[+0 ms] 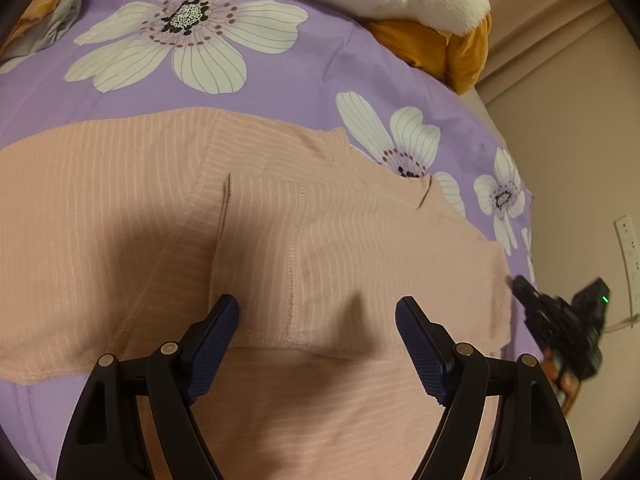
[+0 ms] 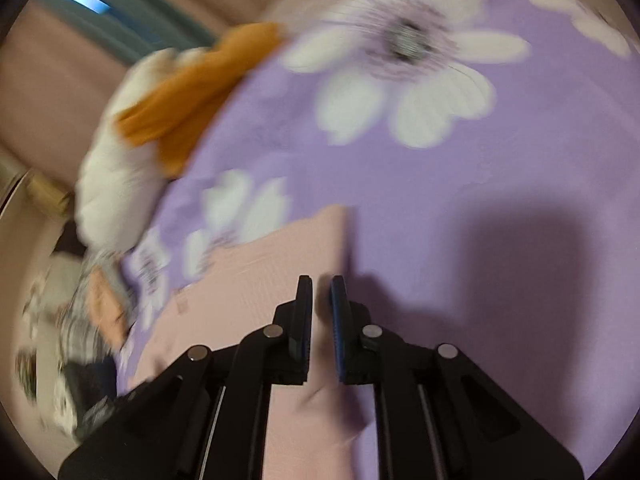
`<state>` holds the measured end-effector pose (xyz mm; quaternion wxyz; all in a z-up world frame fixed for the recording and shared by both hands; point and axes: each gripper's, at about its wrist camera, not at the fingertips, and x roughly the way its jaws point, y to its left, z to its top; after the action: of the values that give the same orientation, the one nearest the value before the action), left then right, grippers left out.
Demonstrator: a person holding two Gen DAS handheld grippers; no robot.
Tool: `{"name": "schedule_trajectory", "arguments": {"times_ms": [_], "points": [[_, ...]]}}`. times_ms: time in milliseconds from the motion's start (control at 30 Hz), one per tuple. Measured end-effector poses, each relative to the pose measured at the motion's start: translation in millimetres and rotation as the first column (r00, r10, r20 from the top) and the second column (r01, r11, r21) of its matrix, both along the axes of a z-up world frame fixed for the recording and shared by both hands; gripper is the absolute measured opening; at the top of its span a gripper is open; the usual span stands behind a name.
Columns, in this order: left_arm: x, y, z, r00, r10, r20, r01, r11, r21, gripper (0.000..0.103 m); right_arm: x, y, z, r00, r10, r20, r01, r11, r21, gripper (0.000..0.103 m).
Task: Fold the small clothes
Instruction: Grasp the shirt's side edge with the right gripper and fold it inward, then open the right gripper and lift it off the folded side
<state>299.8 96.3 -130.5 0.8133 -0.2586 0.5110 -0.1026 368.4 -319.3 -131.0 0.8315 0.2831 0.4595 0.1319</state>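
Left gripper (image 1: pixel 316 344) jaws wide apart over pink ribbed garment (image 1: pixel 120 220) on purple floral bedsheet (image 1: pixel 280 80); right gripper (image 2: pixel 321 312) pinched on the garment's edge, view blurred.

Ribbed matt pink garment (image 1: pixel 320 240) (knit cloth); smooth purple bedsheet (image 1: pixel 280 92).

Your left gripper (image 1: pixel 317 344) and right gripper (image 2: pixel 321 328) share black frames, silver round rivets and dark blue textured pads (image 1: pixel 420 348).
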Motion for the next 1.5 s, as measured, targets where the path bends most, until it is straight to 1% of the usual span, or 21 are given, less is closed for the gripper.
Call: {"name": "schedule_trajectory", "arguments": {"times_ms": [100,167,233,267,333,367,433,500,567,633,667,733,800,867,900,1000,1100,1200,1267,1333,1500], "points": [[-0.7,-2.7,0.3,1.000,0.005,0.003,-0.005,1.000,0.009,0.080,-19.5,16.2,11.4,0.994,0.109,0.014,-0.109,0.994,0.003,0.011],[-0.5,-5.6,1.0,1.000,0.002,0.005,-0.003,1.000,0.023,0.080,-27.8,20.7,8.2,0.993,0.116,-0.025,-0.118,0.988,-0.104,0.010],[-0.1,-7.0,1.1,1.000,-0.002,0.005,0.002,0.999,0.033,0.080,-33.7,15.1,8.2,0.997,0.075,-0.017,-0.077,0.974,-0.213,0.012],[0.0,-7.0,0.9,1.000,-0.004,0.005,0.004,0.999,0.036,0.080,-34.4,9.6,7.5,0.998,0.061,-0.018,-0.063,0.976,-0.207,0.012],[0.1,-5.6,0.2,1.000,0.001,0.004,-0.001,1.000,0.031,0.080,-36.2,0.3,5.5,0.998,0.048,-0.030,-0.052,0.989,-0.135,0.012],[-0.3,-4.5,0.0,1.000,0.005,0.004,-0.005,1.000,0.025,0.080,-38.6,-1.6,8.4,0.998,0.055,-0.009,-0.055,0.993,-0.100,0.012],[-1.1,-3.5,-0.8,1.000,0.011,0.004,-0.011,1.000,0.017,0.080,-45.6,2.8,15.6,0.996,0.082,0.035,-0.080,0.995,-0.054,0.012],[-2.9,-3.0,-1.3,1.000,0.016,0.005,-0.016,1.000,0.014,0.080,-44.3,14.3,12.7,0.990,0.139,0.015,-0.138,0.990,-0.035,0.012],[-6.0,-3.4,-1.4,1.000,0.011,0.008,-0.011,1.000,0.021,0.080,-39.9,24.4,-0.4,0.987,0.156,-0.047,-0.160,0.983,-0.089,0.011],[-10.3,-2.5,-1.4,1.000,0.008,0.014,-0.008,1.000,0.028,0.080,-37.4,22.0,-15.5,0.987,0.113,-0.112,-0.132,0.974,-0.184,0.000],[-13.3,-1.9,-1.7,1.000,0.004,0.015,-0.005,0.999,0.032,0.080,-38.5,17.9,-19.6,0.989,0.099,-0.110,-0.120,0.971,-0.208,0.000],[-20.0,0.5,-2.1,1.000,-0.007,0.015,0.007,1.000,0.026,0.080,-43.2,10.4,-21.1,0.992,0.076,-0.105,-0.093,0.981,-0.171,0.000],[-30.6,7.4,-4.5,1.000,-0.002,-0.006,0.002,0.999,0.045,0.080,-47.8,6.4,-15.4,0.994,0.049,-0.099,-0.068,0.978,-0.198,0.000],[-45.8,18.6,-1.5,1.000,0.009,0.006,-0.009,1.000,0.023,0.080,-52.3,-2.8,-6.7,0.996,0.001,-0.090,-0.021,0.974,-0.224,0.011],[-53.8,24.7,1.4,1.000,0.019,0.011,-0.019,1.000,0.014,0.080,-55.1,-9.2,-2.8,0.996,-0.018,-0.088,-0.002,0.975,-0.221,0.011],[-84.1,51.3,11.5,0.997,0.072,0.040,-0.072,0.997,-0.013,0.080,-65.8,-18.1,13.3,0.999,-0.009,-0.049,0.000,0.985,-0.172,0.014],[-116.5,85.9,19.2,0.985,0.161,0.065,-0.158,0.986,-0.051,0.081,-85.1,-18.3,27.0,1.000,0.015,-0.016,-0.017,0.988,-0.152,0.029],[-146.8,123.9,21.4,0.958,0.276,0.072,-0.270,0.960,-0.080,0.082,-103.7,-9.4,35.2,0.999,0.043,0.010,-0.041,0.991,-0.126,0.038],[-165.5,150.0,19.3,0.930,0.360,0.067,-0.353,0.930,-0.101,0.082,-115.3,0.8,38.4,0.997,0.070,0.022,-0.068,0.993,-0.100,0.042],[-181.4,174.7,14.4,0.897,0.439,0.054,-0.428,0.893,-0.141,0.082,-123.9,12.2,41.7,0.995,0.098,0.032,-0.095,0.991,-0.089,0.044],[-208.5,231.2,-6.3,0.790,0.613,0.010,-0.587,0.762,-0.273,0.083,-144.2,45.1,42.9,0.983,0.184,0.027,-0.181,0.980,-0.078,0.046]]}}
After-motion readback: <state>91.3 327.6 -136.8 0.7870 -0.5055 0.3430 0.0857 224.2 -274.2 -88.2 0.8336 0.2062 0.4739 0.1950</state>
